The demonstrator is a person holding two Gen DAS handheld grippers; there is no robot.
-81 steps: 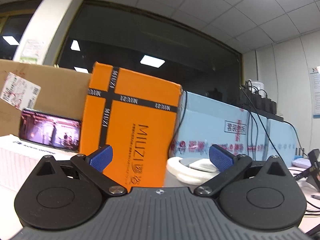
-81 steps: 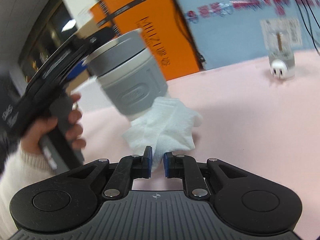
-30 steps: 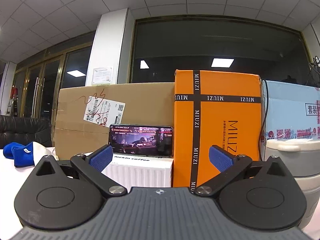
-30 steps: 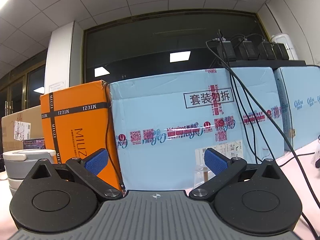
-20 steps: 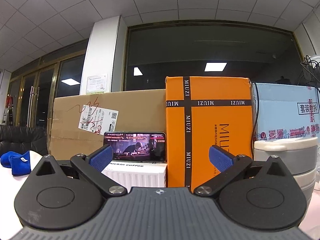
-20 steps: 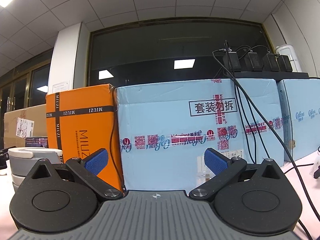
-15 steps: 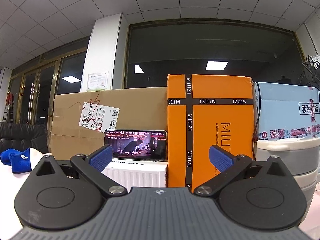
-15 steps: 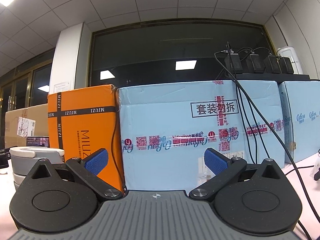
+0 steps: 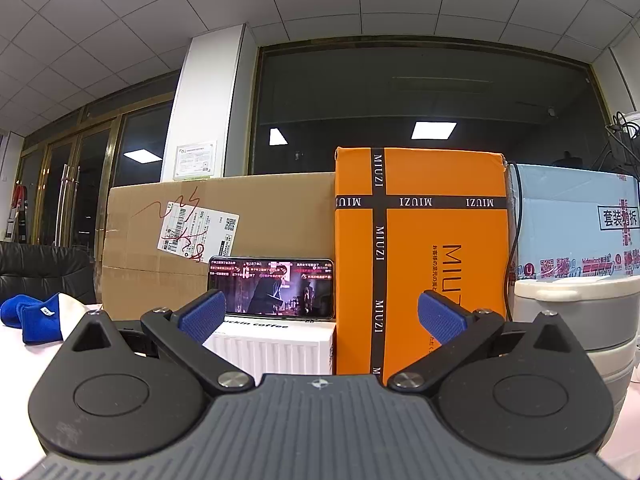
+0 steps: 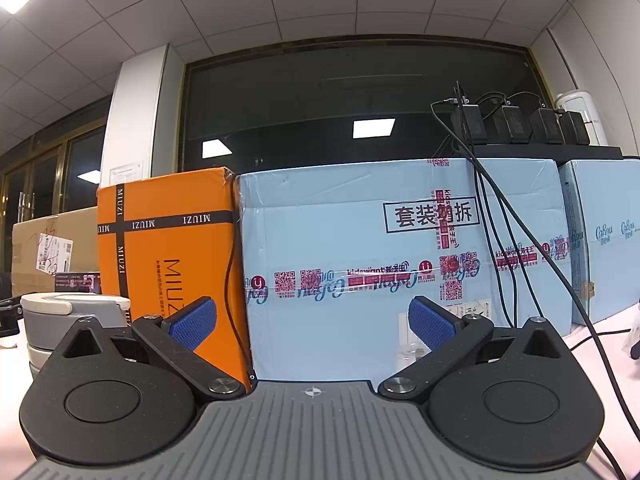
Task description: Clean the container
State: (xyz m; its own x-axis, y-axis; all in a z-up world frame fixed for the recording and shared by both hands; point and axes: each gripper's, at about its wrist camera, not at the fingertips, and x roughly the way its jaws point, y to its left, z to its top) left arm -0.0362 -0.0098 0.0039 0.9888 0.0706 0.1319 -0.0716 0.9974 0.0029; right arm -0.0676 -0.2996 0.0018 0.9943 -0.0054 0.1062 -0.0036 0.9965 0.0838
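The grey container with a white lid [image 9: 580, 320] stands upright on the table at the far right of the left wrist view. It also shows at the far left of the right wrist view [image 10: 72, 316]. My left gripper [image 9: 320, 316] is open and empty, low over the table, with the container to its right. My right gripper [image 10: 312, 324] is open and empty, with the container to its left. The white tissue is not in view.
An orange MIUZI box [image 9: 420, 256], a brown cardboard box [image 9: 216, 236] and light blue boxes [image 10: 400, 264] line the back. A phone [image 9: 272, 288] stands on a white box [image 9: 276, 344]. Blue cloth [image 9: 24, 316] lies at left. Black cables [image 10: 520, 264] hang at right.
Over the last second both views barely shifted; both grippers stay open and empty. Earlier, my left gripper held the container and my right gripper was shut on a white tissue; both have been let go.
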